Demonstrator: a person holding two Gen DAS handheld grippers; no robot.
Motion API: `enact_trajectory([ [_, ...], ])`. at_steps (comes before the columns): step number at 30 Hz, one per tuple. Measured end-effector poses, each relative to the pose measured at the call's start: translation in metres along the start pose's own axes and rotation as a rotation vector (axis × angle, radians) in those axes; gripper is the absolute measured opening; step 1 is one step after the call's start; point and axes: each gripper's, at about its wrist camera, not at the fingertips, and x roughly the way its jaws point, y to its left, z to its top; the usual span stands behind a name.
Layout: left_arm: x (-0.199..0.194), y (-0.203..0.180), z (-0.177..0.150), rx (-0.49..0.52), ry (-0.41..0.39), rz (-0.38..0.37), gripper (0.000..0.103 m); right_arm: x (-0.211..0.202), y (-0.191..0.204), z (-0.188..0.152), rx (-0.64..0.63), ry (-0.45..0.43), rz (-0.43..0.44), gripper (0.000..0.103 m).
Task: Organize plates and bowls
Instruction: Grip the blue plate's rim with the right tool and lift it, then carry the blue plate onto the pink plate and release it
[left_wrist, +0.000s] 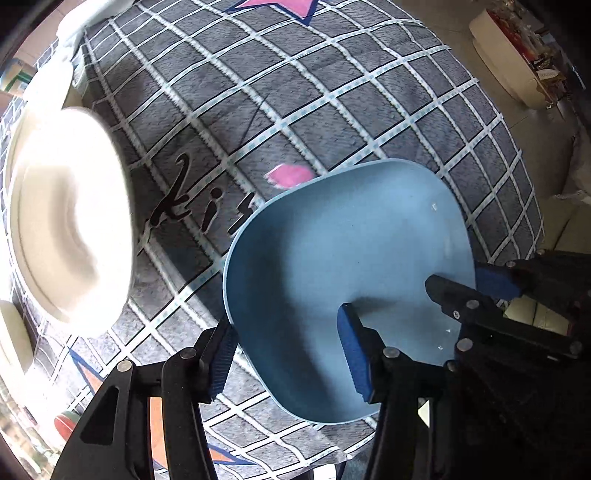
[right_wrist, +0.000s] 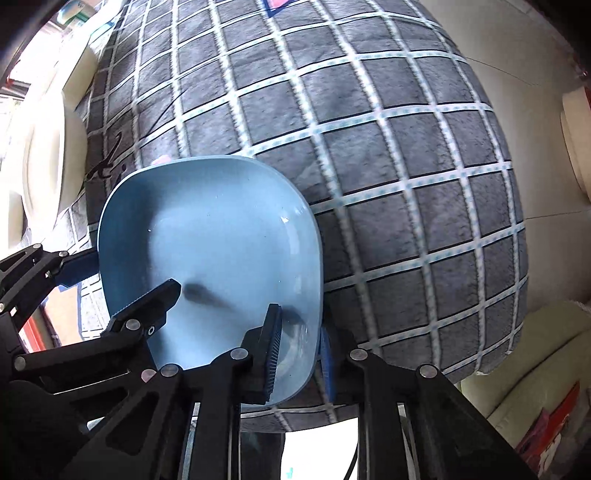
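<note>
Both fingers astride bowl rim

Bowl sits over the checked cloth on the surface, near its front edge. Left tongs straddle the bowl's near-left rim, one finger inside, one outside. Right tongs straddle the rim on the bowl's right, same way. Plate w/ more dishes toward the surface's left edge.
</note>
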Motion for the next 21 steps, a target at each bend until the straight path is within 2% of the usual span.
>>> enact_trajectory([
  [8,0.005,0.054,-0.071,-0.13,0.015,0.066,0.056,0.029,0.092,-0.016,-0.17,0.053,0.035,0.022],
  [14,0.012,0.091,-0.118,-0.297,0.023,0.054,0.056,0.046,0.152,-0.024,-0.287,0.076,0.063,0.023],
  [21,0.016,0.093,-0.149,-0.379,-0.004,0.0,0.056,0.068,0.172,-0.024,-0.368,0.098,0.015,0.023],
])
